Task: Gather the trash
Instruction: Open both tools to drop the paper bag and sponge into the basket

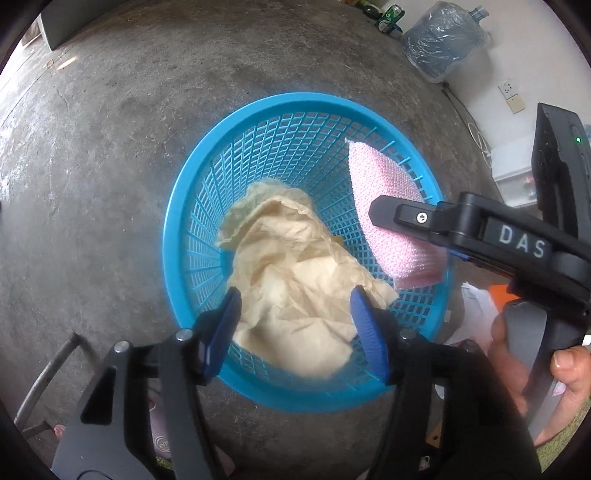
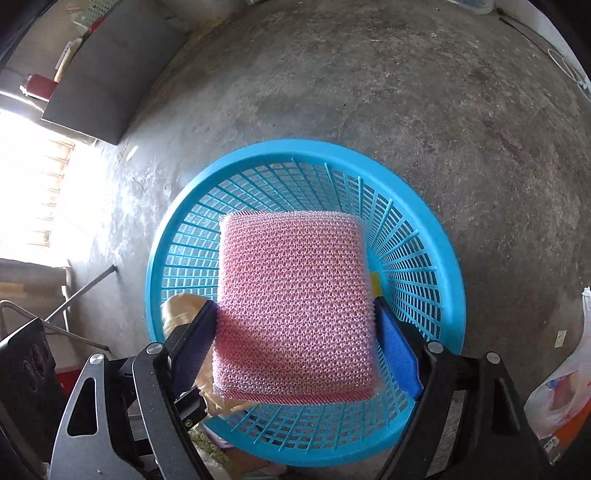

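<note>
Over the mouth of a round blue mesh basket (image 2: 448, 254) on a bare concrete floor (image 1: 110, 166), two pieces of trash hang between gripper fingers. Crumpled tan paper (image 1: 295, 291) sits between the blue pads of the left gripper (image 1: 295, 328), which press against its sides; the paper droops toward the near rim of the basket. Just to its right, a pink bubble-wrap pad (image 2: 295, 306) is clamped by the right gripper (image 2: 295, 354), one blue pad against each of its side edges. It hangs flat above the middle of the basket, and a sliver of something yellow shows past its right edge.

From the left camera, the right gripper reaches in from the right as a black tool marked "DAS", a person's hand (image 1: 546, 373) wrapped around its handle.

Beyond the far rim, a large water jug wrapped in clear plastic (image 1: 443, 40) lies against a white wall. A green can (image 1: 389, 16) stands near it. On the floor just right of the basket lies a white plastic bag (image 2: 565, 391) with something orange beside it.
</note>
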Demonstrator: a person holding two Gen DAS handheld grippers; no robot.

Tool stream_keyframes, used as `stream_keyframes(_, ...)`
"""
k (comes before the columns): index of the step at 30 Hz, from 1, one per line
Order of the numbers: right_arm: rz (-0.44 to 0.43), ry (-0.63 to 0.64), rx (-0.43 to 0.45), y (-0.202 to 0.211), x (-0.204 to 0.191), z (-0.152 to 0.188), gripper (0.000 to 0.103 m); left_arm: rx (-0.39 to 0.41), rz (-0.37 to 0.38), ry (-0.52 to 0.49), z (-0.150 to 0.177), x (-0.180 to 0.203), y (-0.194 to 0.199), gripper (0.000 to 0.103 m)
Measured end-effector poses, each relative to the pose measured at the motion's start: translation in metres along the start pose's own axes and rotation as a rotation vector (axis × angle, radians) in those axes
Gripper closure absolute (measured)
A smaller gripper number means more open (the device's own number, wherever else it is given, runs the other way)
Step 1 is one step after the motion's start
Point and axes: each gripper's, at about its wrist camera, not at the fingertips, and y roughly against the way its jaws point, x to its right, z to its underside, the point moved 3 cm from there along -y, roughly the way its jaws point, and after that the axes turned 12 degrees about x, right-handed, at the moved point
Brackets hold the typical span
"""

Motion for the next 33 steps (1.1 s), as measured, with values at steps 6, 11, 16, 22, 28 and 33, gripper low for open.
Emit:
stream_keyframes(6, 0.006, -0.026, 0.037, 0.004, 0.009, 0.001, 0.021, 0.025, 0.004, -0.041, 0.002, 0.008, 0.028, 0.040)
stream_keyframes(11, -0.021, -0.070, 0.070, 0.028, 0.014, 0.005, 0.020, 0.026, 0.011, -0.095, 0.010, 0.022, 0.074, 0.037)
stream_keyframes(16, -0.091, -0.133, 0.140, 0.081, 0.017, 0.021, 0.020, 0.097, 0.079, -0.195, 0.030, 0.052, 0.143, 0.036)
stream_keyframes(22, -0.110, -0.099, 0.215, 0.155, 0.010, 0.048, 0.020, 0.268, 0.160, -0.259, 0.057, 0.073, 0.256, 0.032)
stream_keyframes(28, -0.166, 0.009, 0.295, 0.238, -0.030, 0.081, 0.020, 0.453, 0.171, -0.210, 0.084, 0.054, 0.371, 0.026)
stream_keyframes(33, -0.268, 0.166, 0.350, 0.287, -0.092, 0.108, 0.017, 0.599, 0.044, -0.105, 0.117, 0.000, 0.450, 0.024)
